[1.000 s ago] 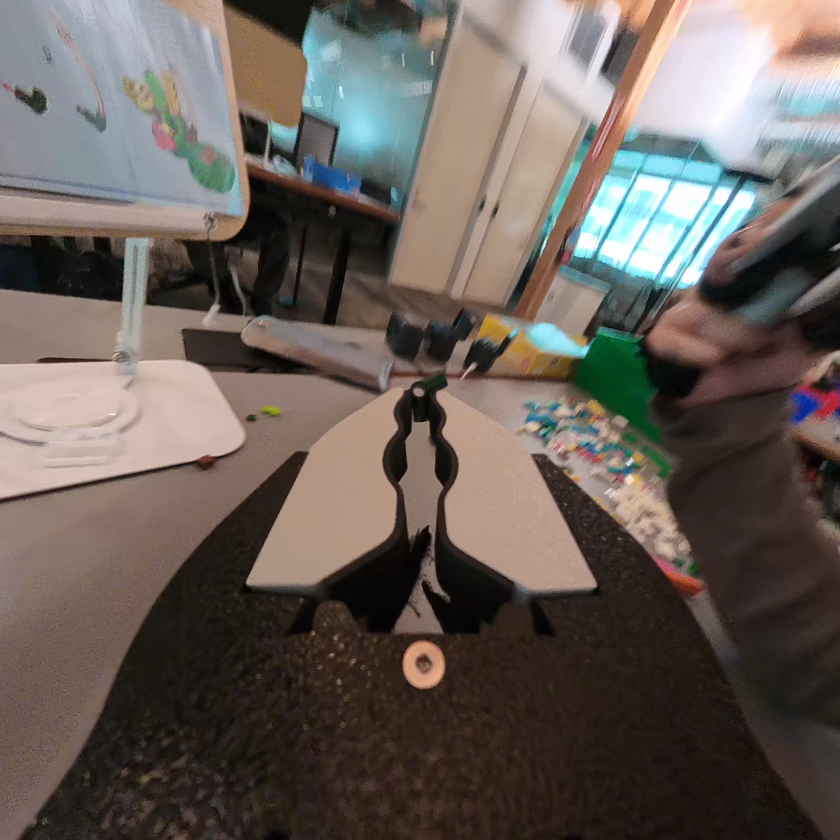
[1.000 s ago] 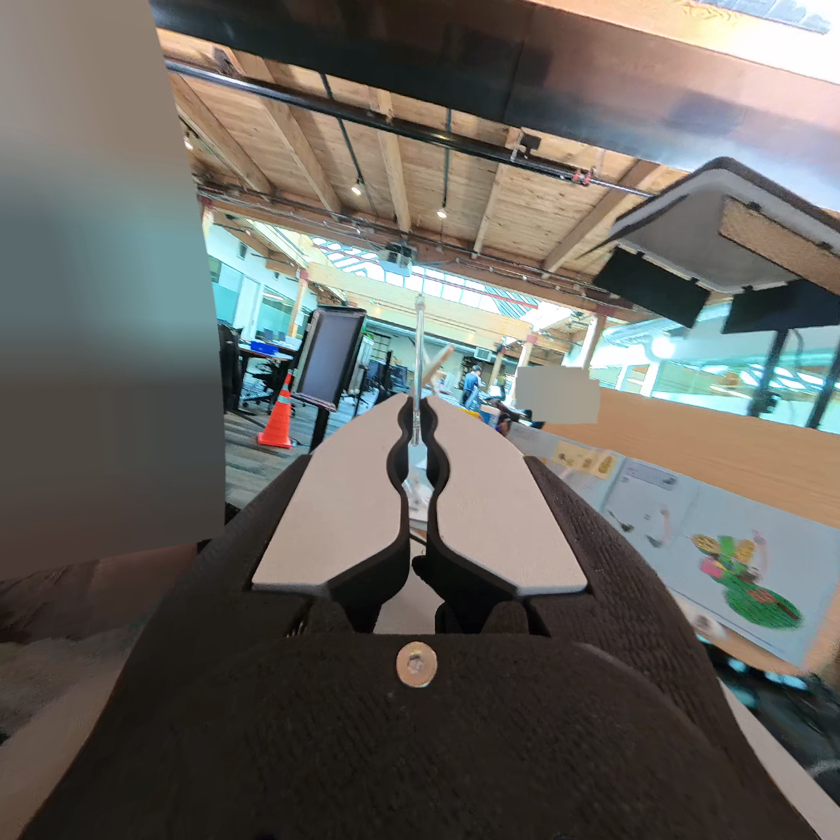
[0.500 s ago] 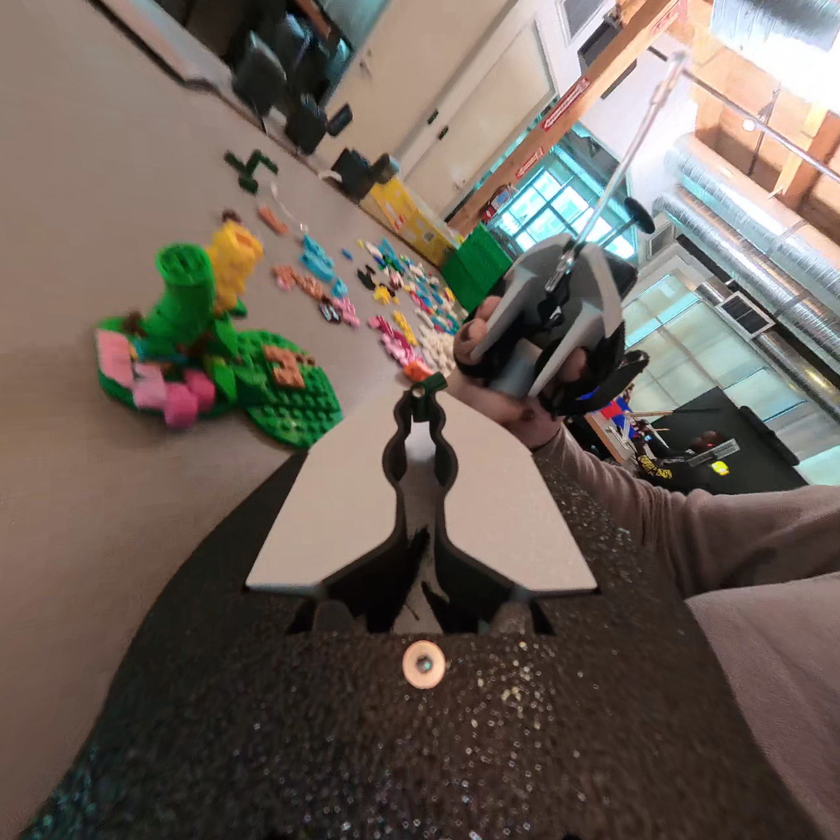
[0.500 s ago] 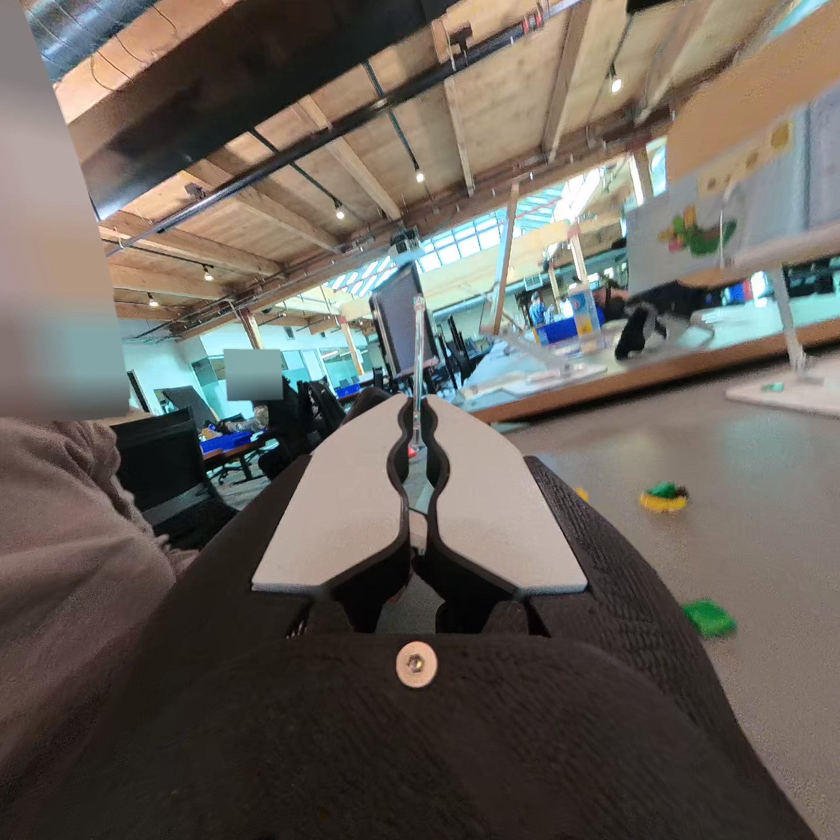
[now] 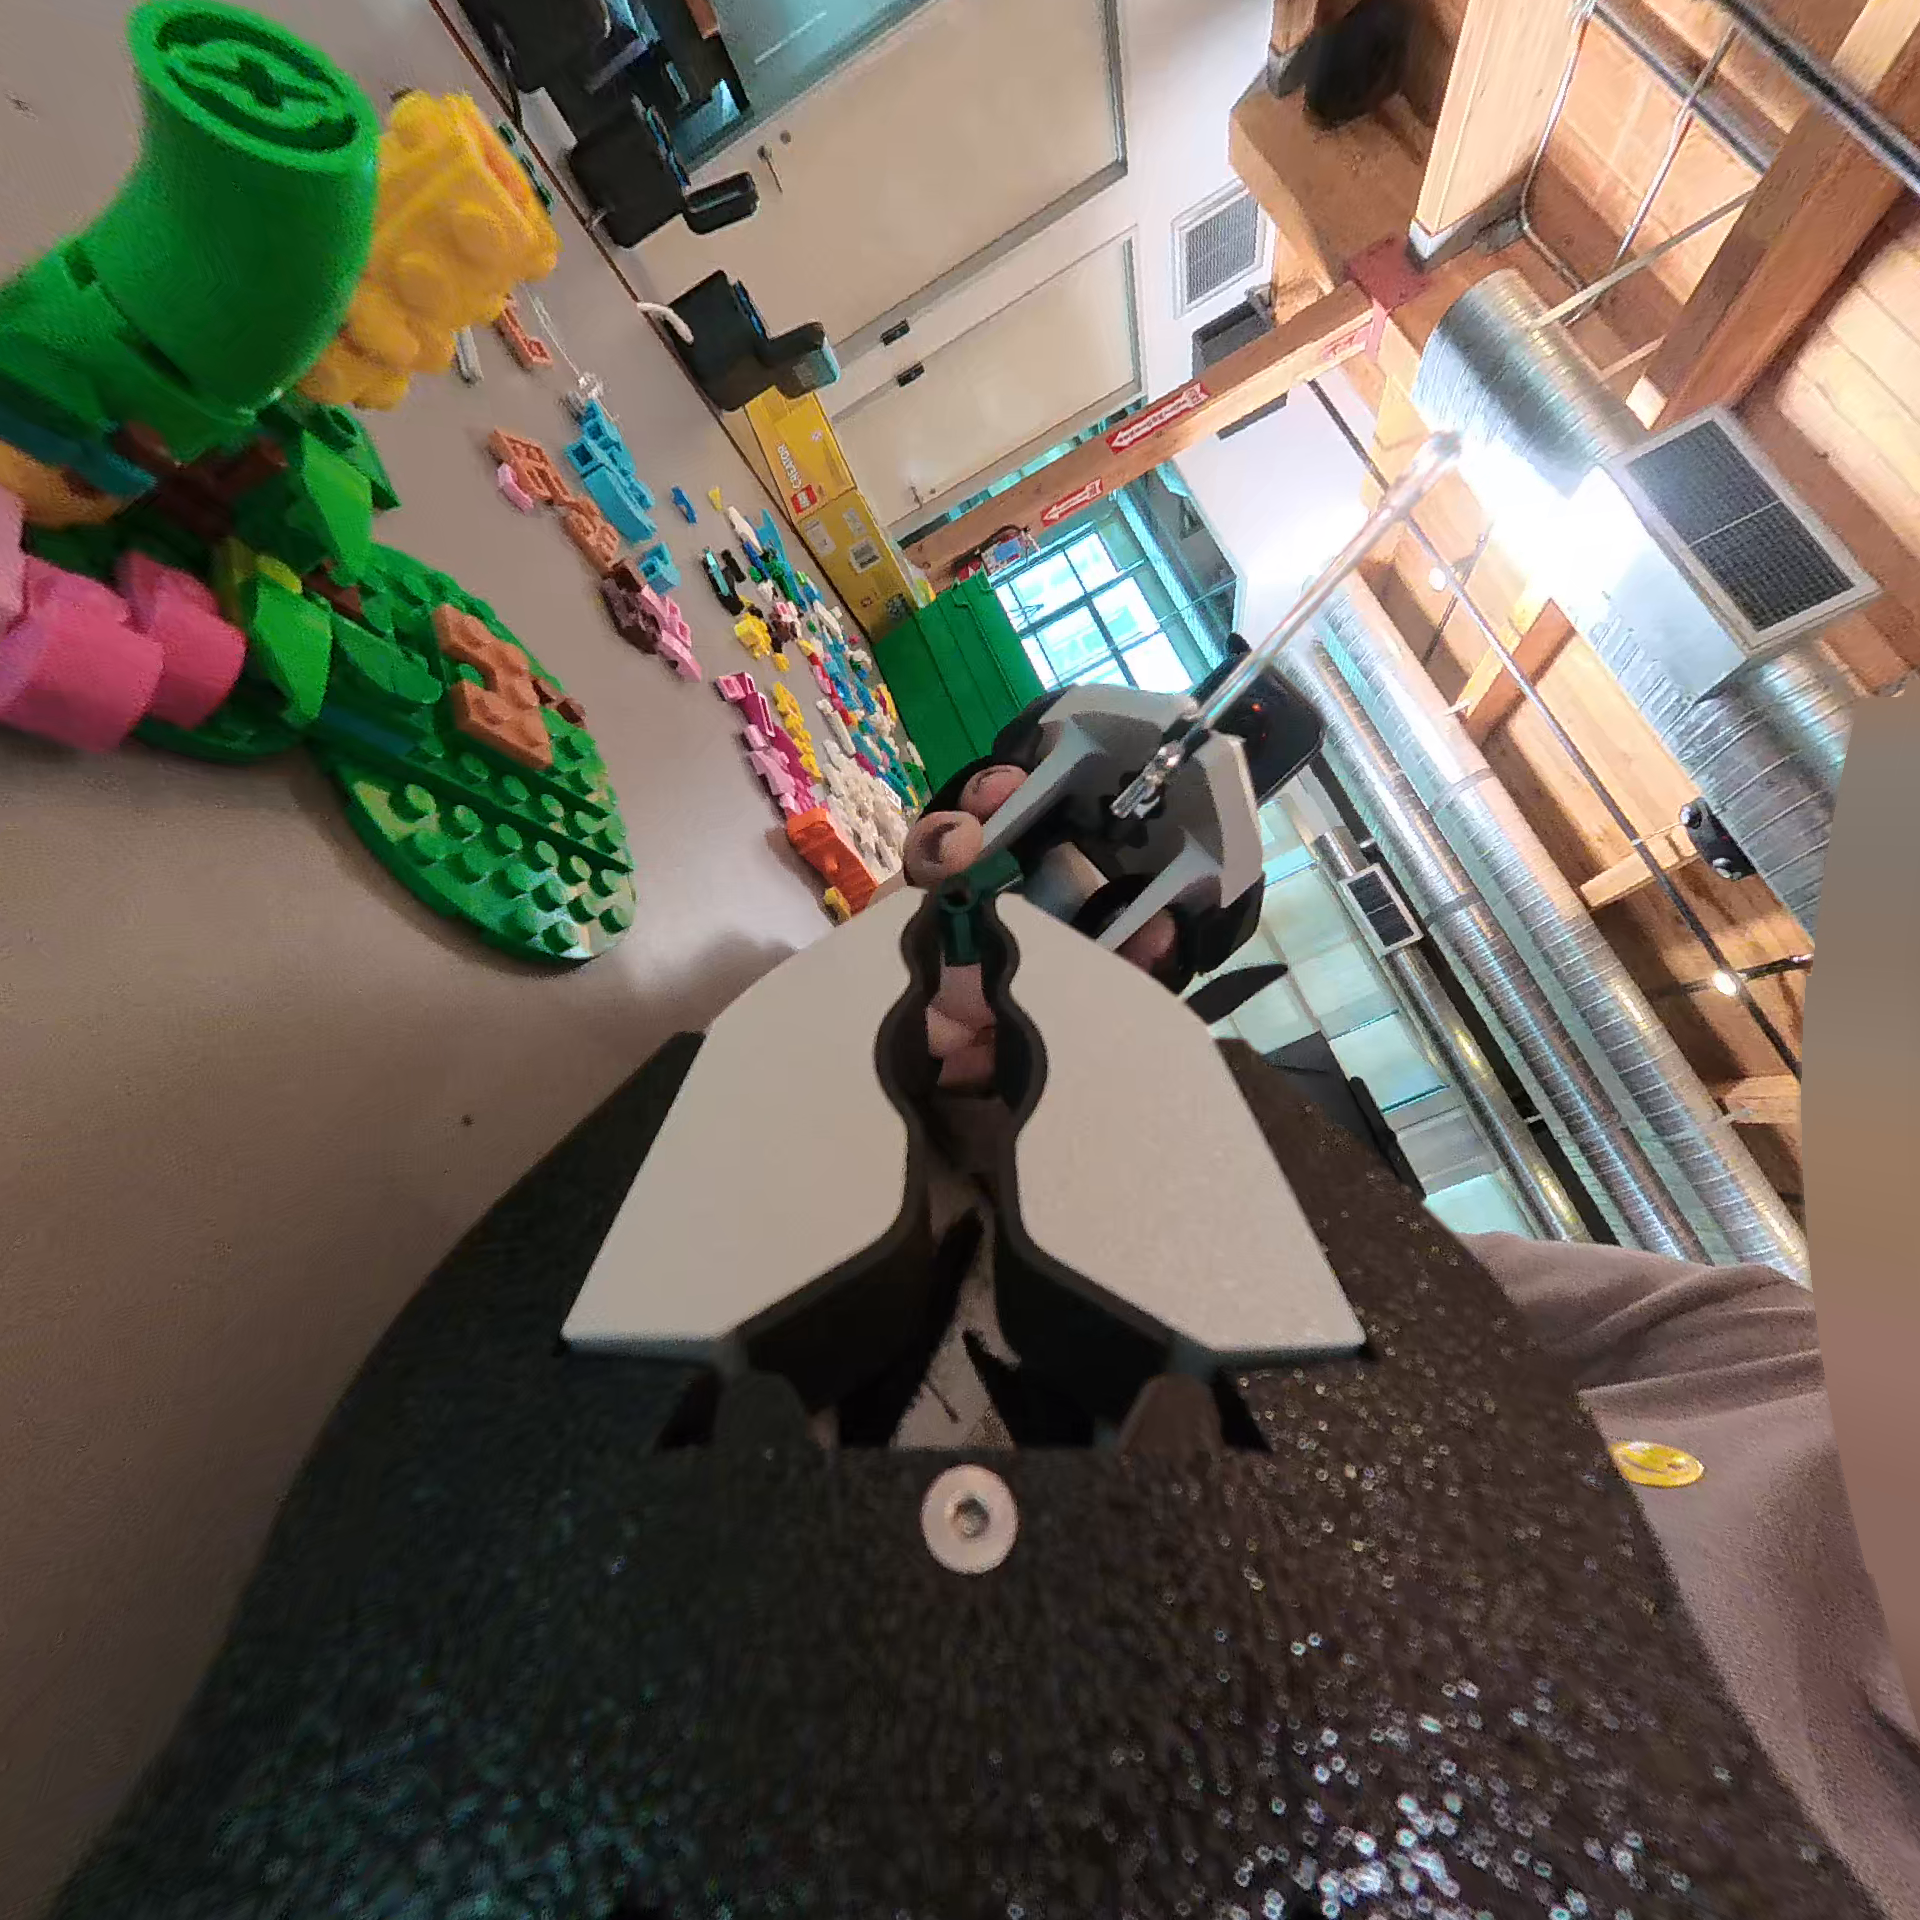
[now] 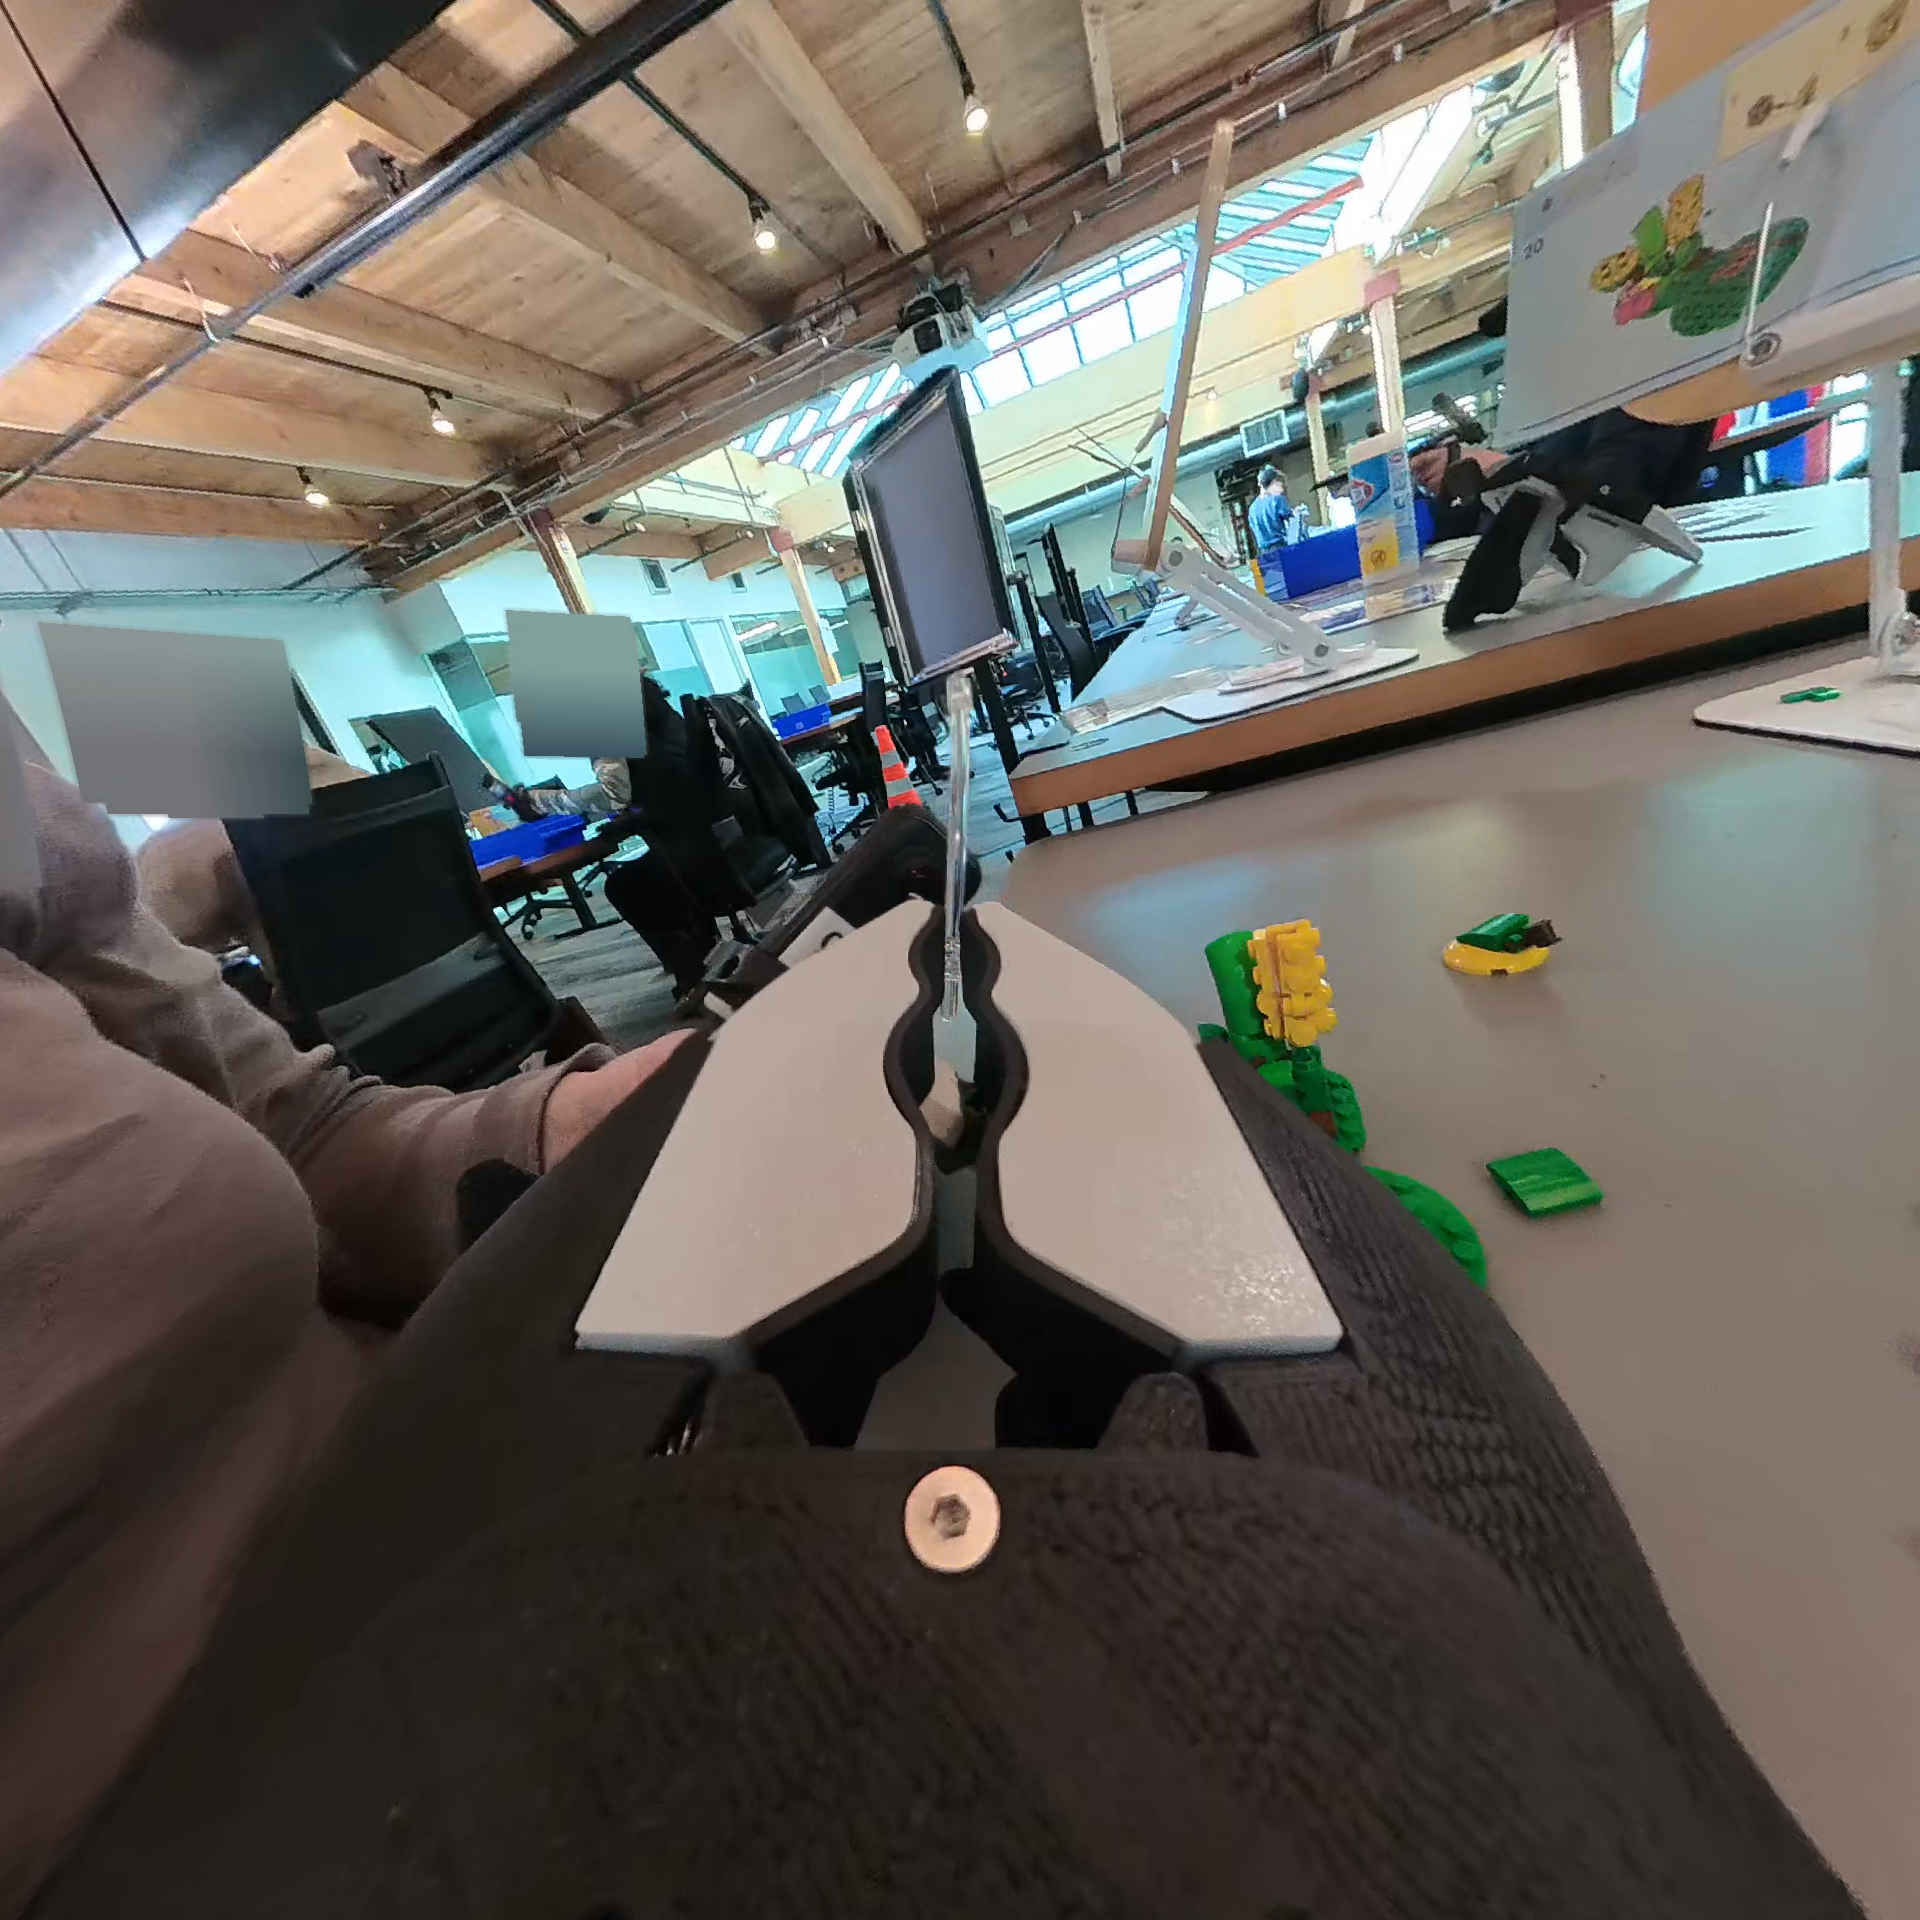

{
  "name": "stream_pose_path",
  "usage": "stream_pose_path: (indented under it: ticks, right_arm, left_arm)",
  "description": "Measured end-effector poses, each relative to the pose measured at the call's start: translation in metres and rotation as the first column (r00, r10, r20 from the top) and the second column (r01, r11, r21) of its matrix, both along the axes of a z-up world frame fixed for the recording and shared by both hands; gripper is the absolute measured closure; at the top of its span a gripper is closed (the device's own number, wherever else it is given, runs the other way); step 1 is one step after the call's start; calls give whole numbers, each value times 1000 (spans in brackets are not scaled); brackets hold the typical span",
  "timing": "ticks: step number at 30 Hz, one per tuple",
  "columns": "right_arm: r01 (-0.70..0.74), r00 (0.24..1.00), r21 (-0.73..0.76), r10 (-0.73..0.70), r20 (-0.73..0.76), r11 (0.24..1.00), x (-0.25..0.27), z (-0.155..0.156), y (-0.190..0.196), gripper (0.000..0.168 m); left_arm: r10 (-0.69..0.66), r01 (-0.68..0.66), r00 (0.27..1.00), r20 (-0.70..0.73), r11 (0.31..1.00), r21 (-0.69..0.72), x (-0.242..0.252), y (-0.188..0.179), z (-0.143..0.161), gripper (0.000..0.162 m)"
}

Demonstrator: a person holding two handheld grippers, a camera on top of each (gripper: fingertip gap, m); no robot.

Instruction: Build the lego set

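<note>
Partly built lego model (image 5: 312, 582): green studded base plates, green pipe, yellow block, pink pieces, on grey table; loose coloured bricks (image 5: 790, 665) scattered beyond; small dark-green piece (image 5: 964, 914) and clear rod (image 6: 954, 894) held aloft.

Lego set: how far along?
Done: green base with pipe and yellow flower. In hand: left gripper pinches a dark green piece; right gripper holds a clear rod. Left: joining them, plus the loose bricks.
</note>
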State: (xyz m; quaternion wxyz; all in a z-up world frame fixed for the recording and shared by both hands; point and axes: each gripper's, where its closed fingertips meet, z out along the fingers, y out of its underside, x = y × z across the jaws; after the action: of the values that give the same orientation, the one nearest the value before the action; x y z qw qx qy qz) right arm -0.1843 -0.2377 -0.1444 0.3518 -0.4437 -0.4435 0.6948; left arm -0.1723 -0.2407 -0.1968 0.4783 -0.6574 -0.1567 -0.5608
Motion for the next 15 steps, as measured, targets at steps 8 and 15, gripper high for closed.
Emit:
stream_pose_path:
  ticks: [8, 15]
  right_arm:
    - [7, 998, 51, -10, 60, 999, -6, -7, -5, 168]
    - [16, 998, 96, -22, 61, 995, -7, -8, -8, 168]
  left_arm:
    - [-21, 17, 998, 59, 998, 53, -1, -4, 10, 155]
    - [-24, 18, 990, 139, 999, 48, -5, -3, 14, 155]
